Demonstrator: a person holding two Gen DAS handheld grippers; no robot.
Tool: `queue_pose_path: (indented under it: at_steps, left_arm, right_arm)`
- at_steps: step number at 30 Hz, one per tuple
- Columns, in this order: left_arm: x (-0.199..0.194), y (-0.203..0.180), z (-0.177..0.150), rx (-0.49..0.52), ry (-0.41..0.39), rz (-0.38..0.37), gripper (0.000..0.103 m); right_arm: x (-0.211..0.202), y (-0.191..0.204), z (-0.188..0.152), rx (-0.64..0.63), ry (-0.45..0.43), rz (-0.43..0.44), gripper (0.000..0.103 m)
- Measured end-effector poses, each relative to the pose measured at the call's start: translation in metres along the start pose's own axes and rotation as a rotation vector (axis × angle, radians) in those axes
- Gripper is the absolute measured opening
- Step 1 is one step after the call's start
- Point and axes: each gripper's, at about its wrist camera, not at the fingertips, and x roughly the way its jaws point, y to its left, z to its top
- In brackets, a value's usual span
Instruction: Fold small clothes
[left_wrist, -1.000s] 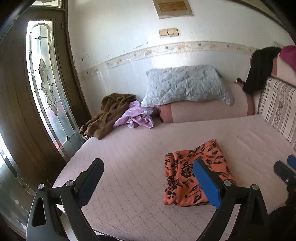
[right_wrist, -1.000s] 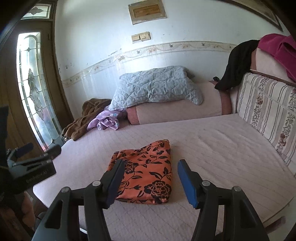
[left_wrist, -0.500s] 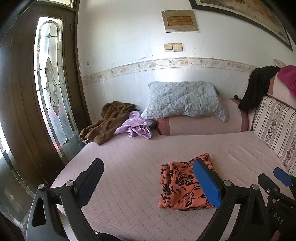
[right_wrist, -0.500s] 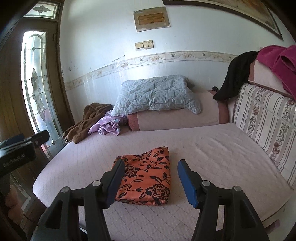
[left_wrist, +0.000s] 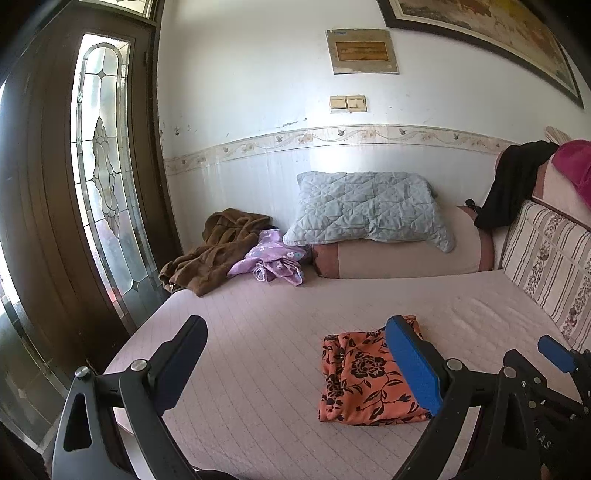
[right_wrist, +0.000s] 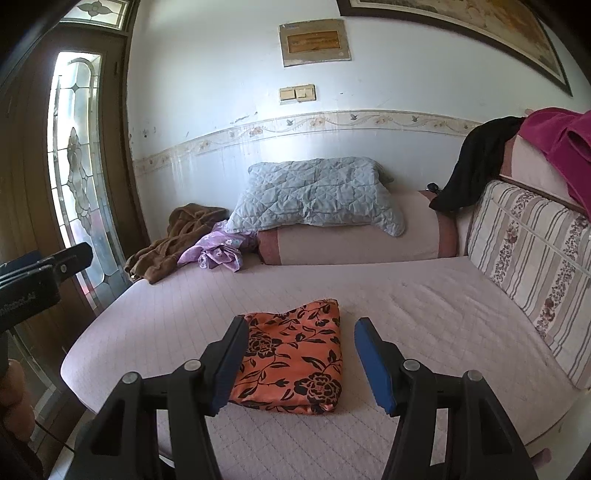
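Note:
A folded orange cloth with black flowers (left_wrist: 360, 380) lies flat on the pink quilted bed (left_wrist: 266, 332); it also shows in the right wrist view (right_wrist: 295, 354). My left gripper (left_wrist: 295, 354) is open and empty, held back above the bed's near edge, left of the cloth. My right gripper (right_wrist: 301, 354) is open and empty, held above the near end of the cloth, apart from it. A crumpled purple garment (left_wrist: 271, 262) and a brown garment (left_wrist: 218, 251) lie at the bed's far left corner.
A grey quilted pillow (left_wrist: 365, 210) rests on a pink bolster (left_wrist: 402, 254) against the far wall. Striped cushions (right_wrist: 532, 258) line the right side, with black (right_wrist: 472, 162) and magenta (right_wrist: 557, 140) clothes draped above. A glazed wooden door (left_wrist: 99, 184) stands left.
Both grippers have pulled back and tilted up from the bed, so the folded cloth sits lower and smaller and more wall shows. Both stay open; the cloth has not moved.

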Motion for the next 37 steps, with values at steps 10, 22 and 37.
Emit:
queue_pose_path:
  at_steps: [10, 22, 37]
  left_arm:
    - [0.011, 0.009, 0.011, -0.017, -0.006, -0.001, 0.097]
    - [0.022, 0.024, 0.022, -0.044, -0.017, 0.006, 0.097]
    - [0.064, 0.035, 0.018, -0.099, 0.029, -0.004, 0.097]
  right_arm:
    - [0.017, 0.006, 0.016, -0.016, -0.005, 0.015, 0.064]
    - [0.034, 0.03, 0.033, -0.042, -0.017, 0.044, 0.064]
    - [0.077, 0.025, 0.03, -0.023, 0.05, 0.064, 0.064]
